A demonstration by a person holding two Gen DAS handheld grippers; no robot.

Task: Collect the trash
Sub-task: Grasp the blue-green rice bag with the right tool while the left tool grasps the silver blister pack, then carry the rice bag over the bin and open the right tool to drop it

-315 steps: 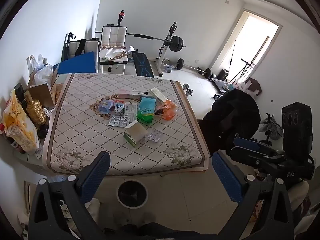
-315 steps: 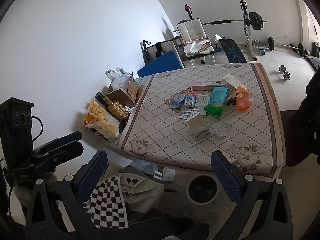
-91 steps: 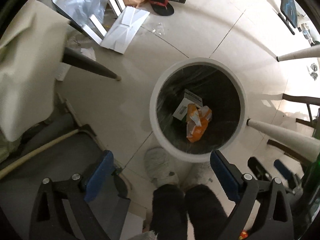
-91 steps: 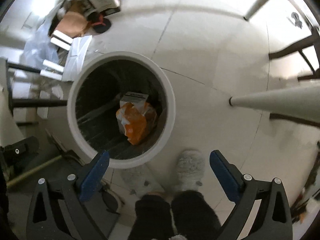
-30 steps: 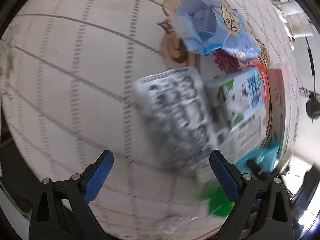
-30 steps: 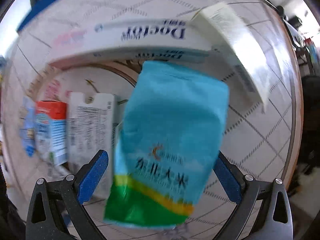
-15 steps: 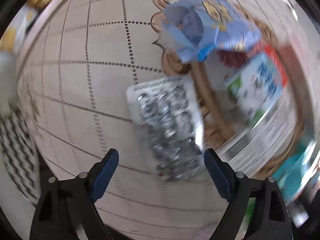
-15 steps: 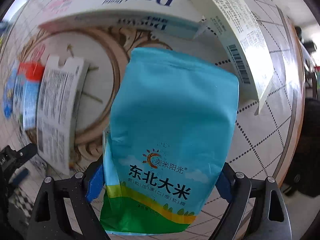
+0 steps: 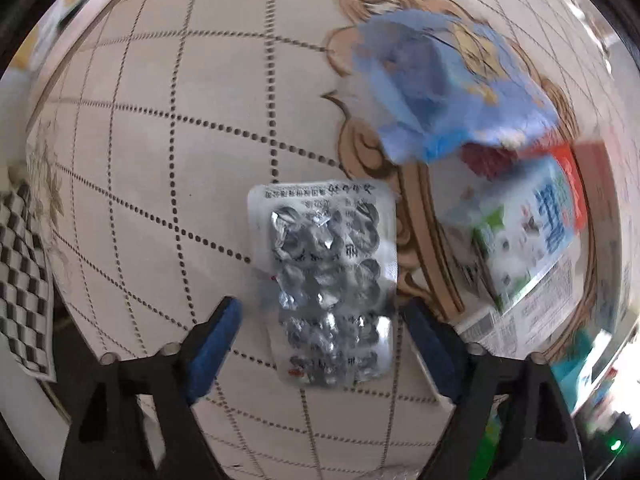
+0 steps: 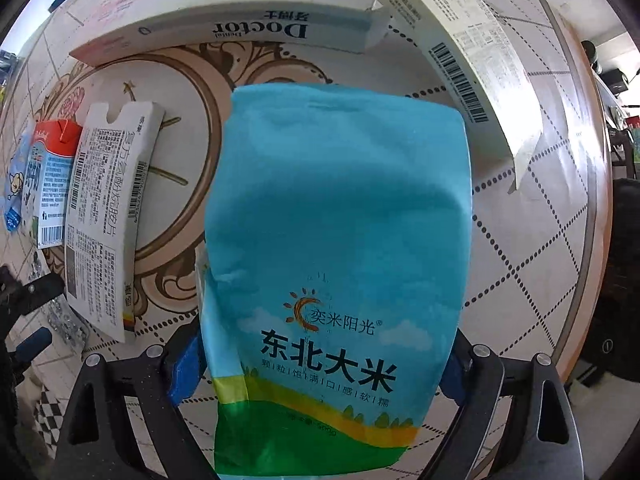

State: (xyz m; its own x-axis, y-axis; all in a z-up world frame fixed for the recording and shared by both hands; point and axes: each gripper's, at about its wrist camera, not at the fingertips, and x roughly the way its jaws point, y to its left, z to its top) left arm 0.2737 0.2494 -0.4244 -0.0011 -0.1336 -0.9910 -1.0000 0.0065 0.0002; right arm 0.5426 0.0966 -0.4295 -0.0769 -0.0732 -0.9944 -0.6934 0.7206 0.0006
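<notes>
Both sets of fingers apart: left gripper (image 9: 320, 332) straddles flat blister pack (image 9: 326, 284) on table (image 9: 160, 160), may skid off; right gripper (image 10: 320, 360) flanks rice bag (image 10: 336, 248), may crumple, slip.

A patterned tablecloth (image 9: 168, 184) beside checkered fabric (image 9: 24, 280)

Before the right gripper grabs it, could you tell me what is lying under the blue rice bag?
Around the rice bag only the patterned tablecloth shows, plus a pale sliver at its left edge. Whatever lies directly beneath is covered. The right gripper straddles its lower part.
</notes>
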